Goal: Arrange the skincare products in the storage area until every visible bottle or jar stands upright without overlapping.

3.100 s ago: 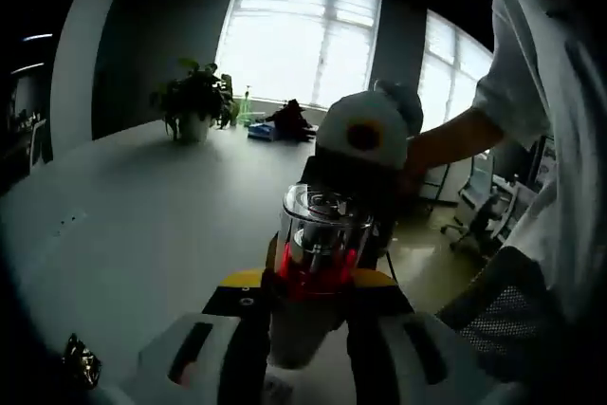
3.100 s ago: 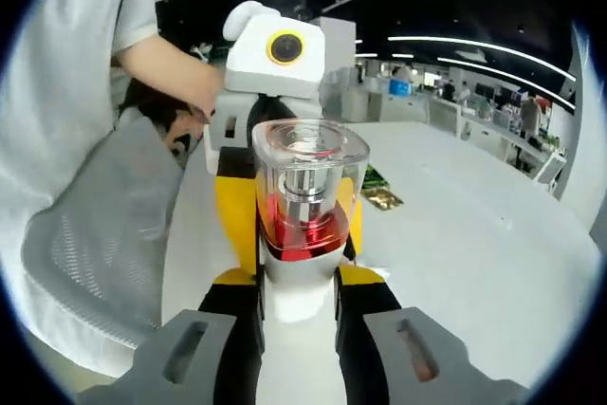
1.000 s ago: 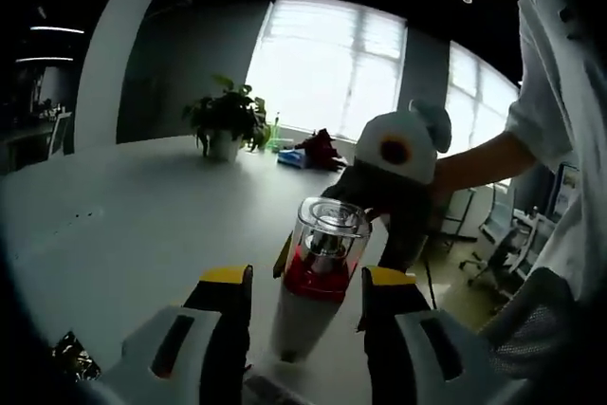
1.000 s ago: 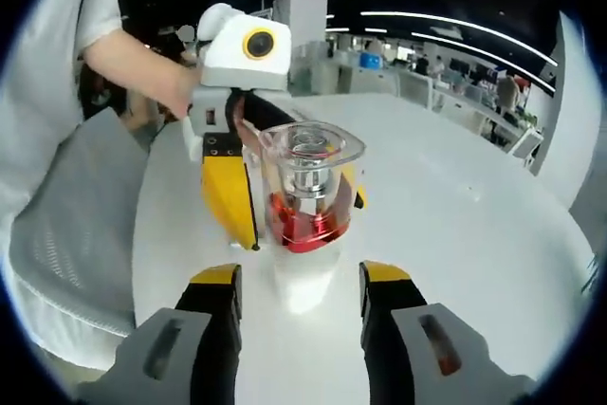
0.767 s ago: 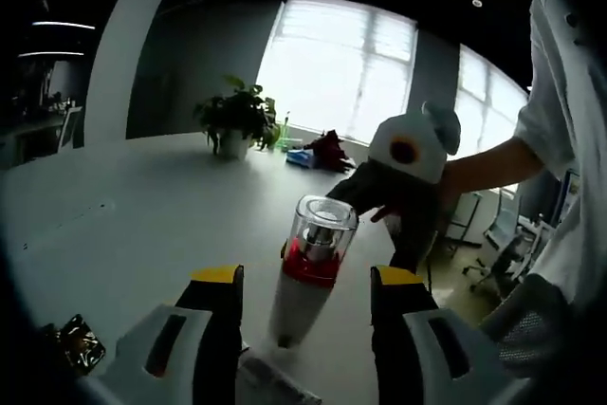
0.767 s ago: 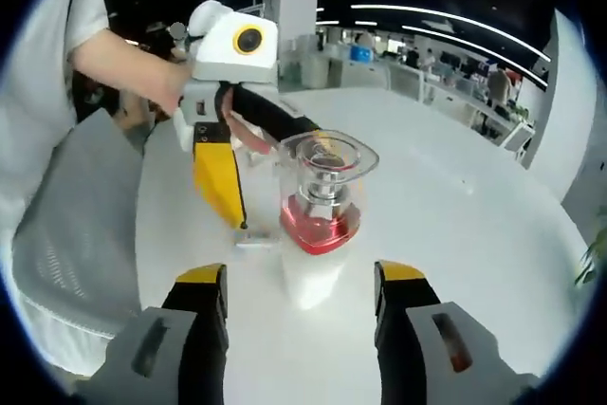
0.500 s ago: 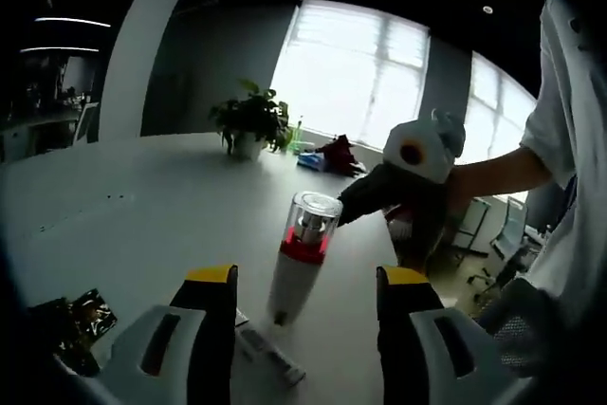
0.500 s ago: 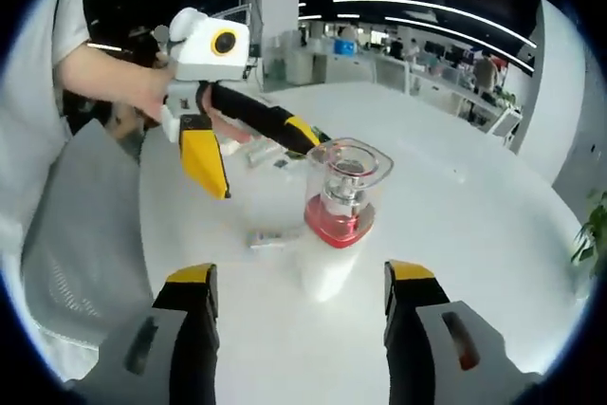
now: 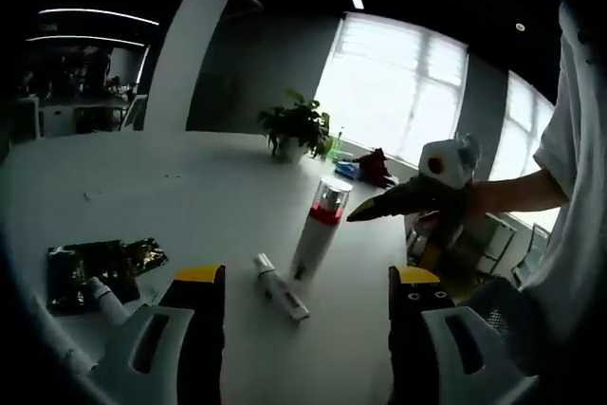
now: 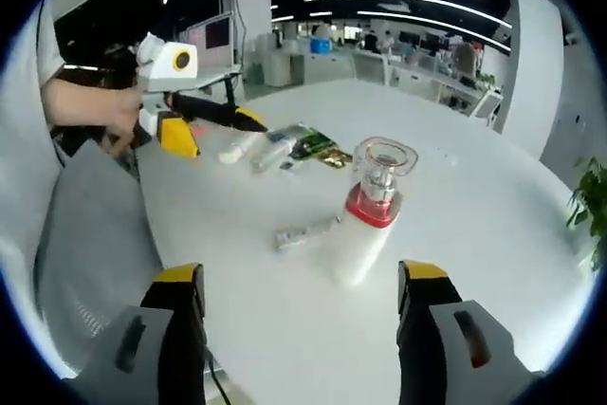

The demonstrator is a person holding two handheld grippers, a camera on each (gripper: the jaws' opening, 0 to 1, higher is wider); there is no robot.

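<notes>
Fingers of left gripper (image 9: 305, 305) and right gripper (image 10: 299, 315) spread wide, holding nothing; bottle (image 10: 368, 211) upright between

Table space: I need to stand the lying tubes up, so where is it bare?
Bare white table spreads beyond the upright pump bottle, away from the person. It is crowded on the bottle's other side: a small tube lies by its base, with sachets and more tubes farther on.

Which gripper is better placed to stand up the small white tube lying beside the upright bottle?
Probably the left. The small white tube lies just ahead of the open left gripper, between its jaws' lines. From the open right gripper, it sits further off, left of the white red-collared bottle.
</notes>
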